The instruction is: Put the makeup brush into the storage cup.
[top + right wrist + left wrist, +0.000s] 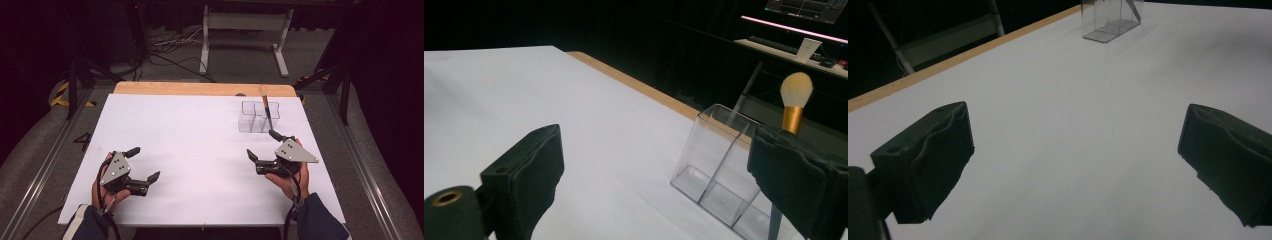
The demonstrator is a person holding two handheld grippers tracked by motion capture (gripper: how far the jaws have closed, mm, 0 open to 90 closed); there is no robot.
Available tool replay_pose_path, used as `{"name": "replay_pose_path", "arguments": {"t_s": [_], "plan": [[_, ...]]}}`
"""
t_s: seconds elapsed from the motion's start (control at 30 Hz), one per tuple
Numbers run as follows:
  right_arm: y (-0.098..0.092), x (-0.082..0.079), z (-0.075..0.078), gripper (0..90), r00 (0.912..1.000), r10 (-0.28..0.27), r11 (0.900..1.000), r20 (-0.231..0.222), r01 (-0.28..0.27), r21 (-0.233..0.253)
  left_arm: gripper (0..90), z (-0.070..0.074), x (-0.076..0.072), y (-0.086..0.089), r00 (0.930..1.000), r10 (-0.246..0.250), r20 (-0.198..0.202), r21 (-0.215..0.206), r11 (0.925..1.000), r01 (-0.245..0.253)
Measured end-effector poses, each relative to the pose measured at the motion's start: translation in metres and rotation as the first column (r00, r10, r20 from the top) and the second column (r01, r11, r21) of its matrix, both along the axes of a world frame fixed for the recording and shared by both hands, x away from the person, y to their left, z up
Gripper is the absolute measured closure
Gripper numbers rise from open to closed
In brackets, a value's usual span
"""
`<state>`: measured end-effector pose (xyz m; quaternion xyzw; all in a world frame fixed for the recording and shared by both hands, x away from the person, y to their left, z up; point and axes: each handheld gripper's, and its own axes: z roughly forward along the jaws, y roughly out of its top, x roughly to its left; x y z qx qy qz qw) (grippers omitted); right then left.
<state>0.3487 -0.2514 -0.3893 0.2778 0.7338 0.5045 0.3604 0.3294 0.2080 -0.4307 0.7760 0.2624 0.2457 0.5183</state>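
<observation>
- The left tool (pixel 142 164) rests low over the near-left part of the white counter (pixel 190 150), held in the person's left hand (pixel 107 192); its jaws are spread wide with nothing between them.
- In the left gripper view, bare white surface lies between the parted jaws, and the clear organiser (pixel 1110 20) stands far off near the wooden edge.
- The right tool (pixel 262 145) is held in the right hand (pixel 287 182) at the near-right, jaws wide apart and gripping nothing, aimed towards the far right.
- The clear organiser (pixel 257 117) stands just beyond the right tool, near the counter's far right edge.
- A makeup brush (pixel 265 107) stands upright in one of its compartments, bristles up, gold collar below them.
- In the right gripper view, the brush (pixel 795 107) rises behind one jaw, apart from it.
</observation>
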Motion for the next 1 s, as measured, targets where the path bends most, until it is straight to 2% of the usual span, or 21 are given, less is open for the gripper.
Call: {"name": "replay_pose_path", "arguments": {"t_s": [0.23, 0.8, 1.0], "plan": [[-0.002, -0.003, -0.004, 8.8, 1.0000, -0.002, 1.000, 0.007, 0.002, -0.026, 2.2, 0.000, 0.000, 0.000, 1.0000, -0.002, 0.000, 0.002, 1.0000, 0.002], [-0.011, -0.008, -0.011, 8.7, 1.0000, -0.006, 0.999, 0.002, 0.006, -0.042, 2.2, -0.001, 0.000, -0.002, 1.0000, -0.005, -0.006, 0.013, 0.9999, 0.005], [-0.014, -0.010, -0.015, 8.7, 0.9999, -0.013, 0.998, 0.008, 0.013, -0.063, 2.2, -0.001, -0.001, -0.005, 0.9999, -0.014, -0.002, 0.022, 0.9997, 0.014]]}}
